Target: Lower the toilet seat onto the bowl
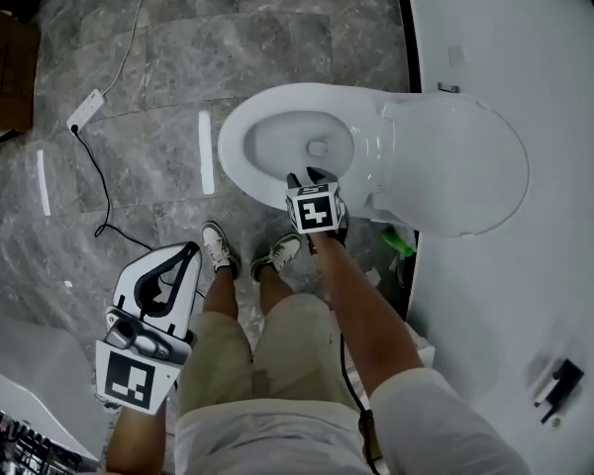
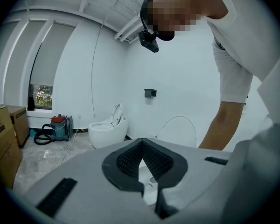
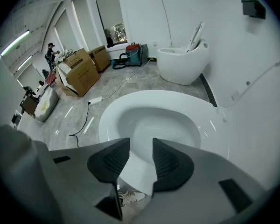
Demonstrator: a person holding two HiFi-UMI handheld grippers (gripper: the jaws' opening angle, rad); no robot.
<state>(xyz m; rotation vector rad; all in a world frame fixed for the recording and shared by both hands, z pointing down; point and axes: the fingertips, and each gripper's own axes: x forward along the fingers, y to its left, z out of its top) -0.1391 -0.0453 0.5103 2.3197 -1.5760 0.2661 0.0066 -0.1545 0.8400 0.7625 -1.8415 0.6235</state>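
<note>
The white toilet bowl [image 1: 240,144] stands on the grey marble floor, and its ring-shaped seat [image 3: 113,113] appears to lie flat on the rim. The lid [image 1: 455,166] is raised behind it, toward the white wall. My right gripper [image 1: 313,178] hovers over the front of the ring, pointing into the bowl. Its jaws [image 3: 140,146] are apart, and only the white rim shows through the gap; nothing is gripped. My left gripper [image 1: 188,253] hangs low beside the person's left leg, away from the toilet. Its fingertips [image 2: 141,143] touch and hold nothing.
A power strip [image 1: 84,112] with a black cable lies on the floor left of the bowl. The person's shoes [image 1: 218,245] stand just in front of it. A second toilet [image 3: 182,62], cardboard boxes [image 3: 81,71] and a vacuum [image 3: 133,54] are farther off. The white wall [image 1: 535,265] runs along the right.
</note>
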